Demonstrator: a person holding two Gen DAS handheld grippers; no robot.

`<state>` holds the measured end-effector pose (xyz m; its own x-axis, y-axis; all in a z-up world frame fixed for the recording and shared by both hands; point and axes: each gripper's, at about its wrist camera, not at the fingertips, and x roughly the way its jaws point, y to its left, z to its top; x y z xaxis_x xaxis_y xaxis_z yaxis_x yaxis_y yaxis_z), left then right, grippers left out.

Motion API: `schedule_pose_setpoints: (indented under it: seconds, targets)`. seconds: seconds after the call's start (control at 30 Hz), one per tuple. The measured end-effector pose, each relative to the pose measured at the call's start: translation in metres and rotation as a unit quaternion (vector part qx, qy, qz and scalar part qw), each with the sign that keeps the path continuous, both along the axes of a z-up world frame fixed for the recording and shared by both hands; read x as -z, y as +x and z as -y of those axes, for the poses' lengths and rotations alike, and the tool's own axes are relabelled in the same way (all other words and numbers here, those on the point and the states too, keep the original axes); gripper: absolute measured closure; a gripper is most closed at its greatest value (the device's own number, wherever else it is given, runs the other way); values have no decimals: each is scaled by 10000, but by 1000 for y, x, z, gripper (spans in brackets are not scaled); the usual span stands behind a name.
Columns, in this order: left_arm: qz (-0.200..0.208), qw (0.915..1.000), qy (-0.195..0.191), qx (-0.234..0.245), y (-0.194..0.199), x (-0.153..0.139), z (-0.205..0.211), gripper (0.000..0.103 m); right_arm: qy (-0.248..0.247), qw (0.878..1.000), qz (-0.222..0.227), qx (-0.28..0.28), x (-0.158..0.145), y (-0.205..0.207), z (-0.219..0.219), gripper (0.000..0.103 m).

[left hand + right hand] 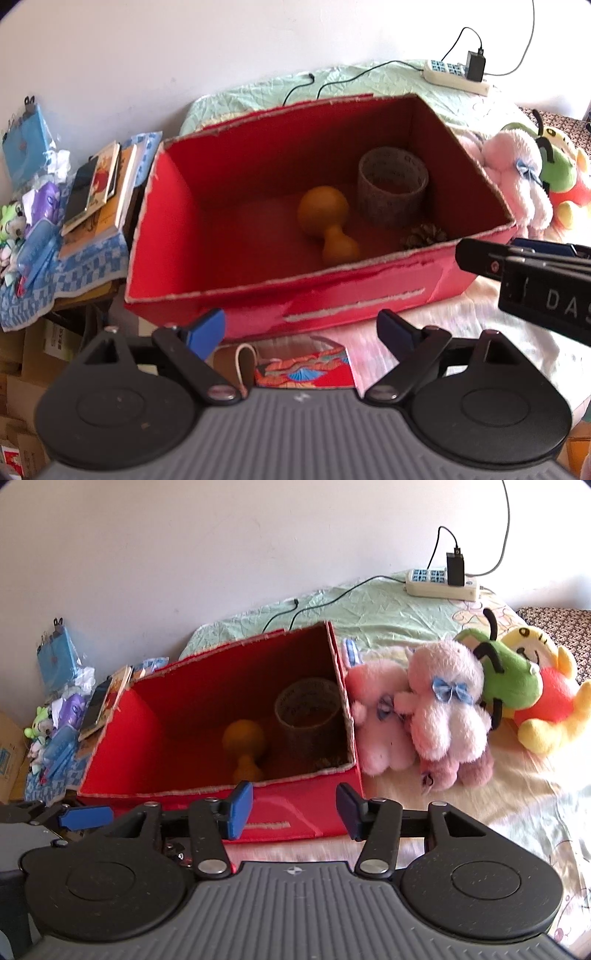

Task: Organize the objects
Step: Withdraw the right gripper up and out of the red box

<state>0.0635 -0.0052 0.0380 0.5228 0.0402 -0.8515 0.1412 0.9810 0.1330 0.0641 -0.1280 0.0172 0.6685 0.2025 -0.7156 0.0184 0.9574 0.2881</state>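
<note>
Red box (207,236): open-topped, on the bed (480,812), long axis running left to right across both views, near long wall facing the grippers. Contents: orange gourd (327,221) on the floor near the middle, lying down, long axis slanting from the far left to the near right, small bulb toward the near wall; tape roll (393,184) upright in the far right corner; pine cone (423,234) in the near right corner.

Pink plush toy (443,716): outside the box, leaning against its right short wall, roughly upright, blue bow facing the camera. A second pink plush (380,716) lies between it and the box. Green and yellow plush toy (524,686) is further right, touching the pink one.

Patterned pouch (306,369): flat on the bed, just before the box's near wall.

Left gripper (301,328): fingers wide apart, holding nothing, directly above the pouch.

Right gripper (295,806): fingers parted, holding nothing, facing the box's near right corner; plush toys ahead and to its right, so likely the nearer gripper for them.

Judgement: loose items remaining are the plush toys and the pouch; each gripper has one close by.
</note>
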Motion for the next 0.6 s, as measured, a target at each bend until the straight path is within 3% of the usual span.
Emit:
schedule_pose_setpoints:
  seconds: [0.23, 0.6]
  targets:
    - [-179, 9996, 42, -211, -4, 9, 6, 13, 182, 9988, -350, -276, 12, 1, 4, 50]
    - [-449, 9975, 92, -537, -15, 20, 31, 11, 45, 9960, -783, -420, 23, -3, 30, 50]
